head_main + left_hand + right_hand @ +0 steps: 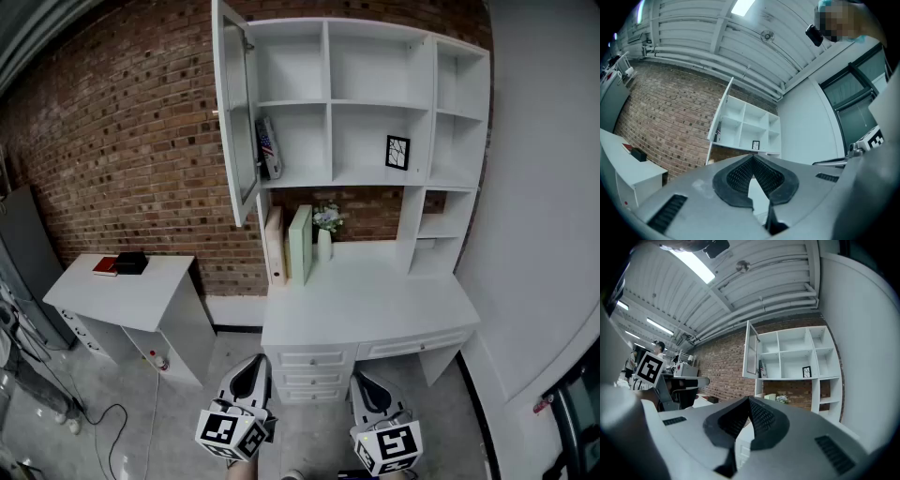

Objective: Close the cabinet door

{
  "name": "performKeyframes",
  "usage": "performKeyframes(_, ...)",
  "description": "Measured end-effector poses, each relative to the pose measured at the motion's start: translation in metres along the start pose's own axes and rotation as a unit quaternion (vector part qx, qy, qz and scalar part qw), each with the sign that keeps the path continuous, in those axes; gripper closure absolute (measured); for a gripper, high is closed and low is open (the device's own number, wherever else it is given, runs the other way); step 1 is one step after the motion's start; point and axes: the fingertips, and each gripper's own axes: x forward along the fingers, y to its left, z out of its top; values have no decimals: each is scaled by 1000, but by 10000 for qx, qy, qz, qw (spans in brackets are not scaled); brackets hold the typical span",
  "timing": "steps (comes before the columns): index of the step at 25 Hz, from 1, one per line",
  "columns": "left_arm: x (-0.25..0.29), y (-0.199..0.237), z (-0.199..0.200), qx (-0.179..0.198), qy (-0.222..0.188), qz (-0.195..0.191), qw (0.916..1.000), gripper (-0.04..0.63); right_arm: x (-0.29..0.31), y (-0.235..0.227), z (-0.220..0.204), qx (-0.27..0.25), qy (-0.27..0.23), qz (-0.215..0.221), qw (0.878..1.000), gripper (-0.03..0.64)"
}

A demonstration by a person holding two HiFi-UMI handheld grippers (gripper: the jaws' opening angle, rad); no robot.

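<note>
The white cabinet door stands swung wide open at the upper left of the white shelf unit, hinged on its left side. It also shows as the open door in the left gripper view and as the door in the right gripper view. Both grippers hang low in front of the desk, far below the door and apart from it. My left gripper is shut, its tips meeting with nothing between them. My right gripper is likewise shut and holds nothing.
The white desk carries upright books and a small vase of flowers. A framed picture stands on a shelf. A low side table at the left holds a red book and a black box. A cable lies on the floor.
</note>
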Motion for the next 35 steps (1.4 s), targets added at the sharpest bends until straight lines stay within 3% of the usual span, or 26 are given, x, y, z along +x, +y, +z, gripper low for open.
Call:
performKeyframes(11,-27,4,8,-97,-79,92,9999,588,-14,21,5,-125,-149,219,9996,617)
performKeyframes(19,-7,43,3,-73,-145,491,9987,588,24,17,-7,-141,-98,363,9992,617)
performKeyframes(26,76,108,-13,-27,-176,550,9983,588,123,-13,-24,-208,-13,399,9990,617)
performKeyframes(35,200,203,6,214,-308,493,9981,588,281,-43,-4,-218,-209,422,9987,617)
